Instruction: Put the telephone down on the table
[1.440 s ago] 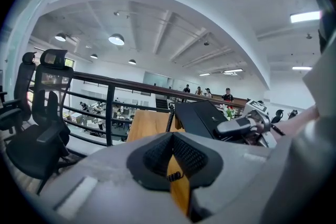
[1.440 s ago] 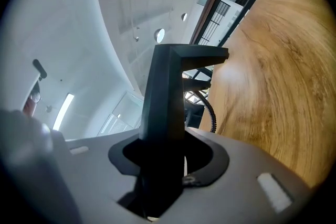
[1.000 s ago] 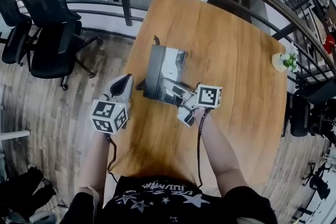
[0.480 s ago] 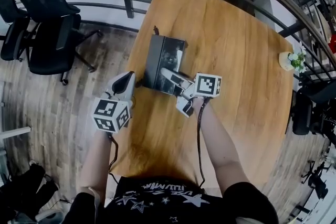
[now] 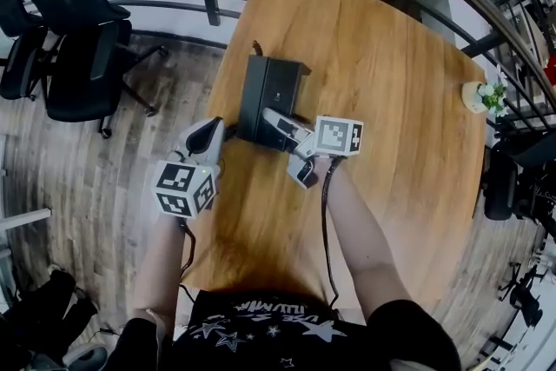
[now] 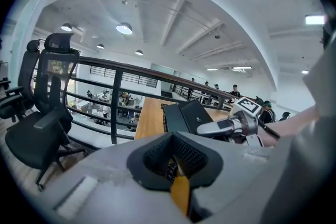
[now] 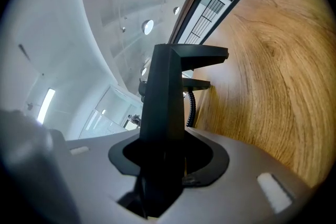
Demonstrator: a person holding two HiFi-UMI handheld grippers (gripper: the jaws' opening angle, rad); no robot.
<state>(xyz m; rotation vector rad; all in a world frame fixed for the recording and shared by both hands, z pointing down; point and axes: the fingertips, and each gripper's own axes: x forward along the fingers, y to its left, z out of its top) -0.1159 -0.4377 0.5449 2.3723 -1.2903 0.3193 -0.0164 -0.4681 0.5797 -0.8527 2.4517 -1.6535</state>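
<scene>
Telephone (image 5: 271, 89) held low at the table (image 5: 391, 100)
Rigid, likely weighty plastic; right gripper (image 5: 280, 124) clamps its near edge, left gripper (image 5: 208, 135) closed, empty.

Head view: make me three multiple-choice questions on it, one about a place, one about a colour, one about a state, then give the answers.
1. Where on the wooden table does the plant pot stand, as the head view shows it?
A. In the middle
B. By the right edge
C. By the left edge

2. What colour is the telephone?
A. White
B. Red
C. Black

3. What is the right claw doing?
A. It is shut on the telephone
B. It is open with nothing in it
C. It is holding the plant pot

Answers:
1 B: the pot sits on the tabletop close to its right edge.
2 C: the whole casing shows black.
3 A: the right gripper view shows the black casing clamped between the jaws.
</scene>
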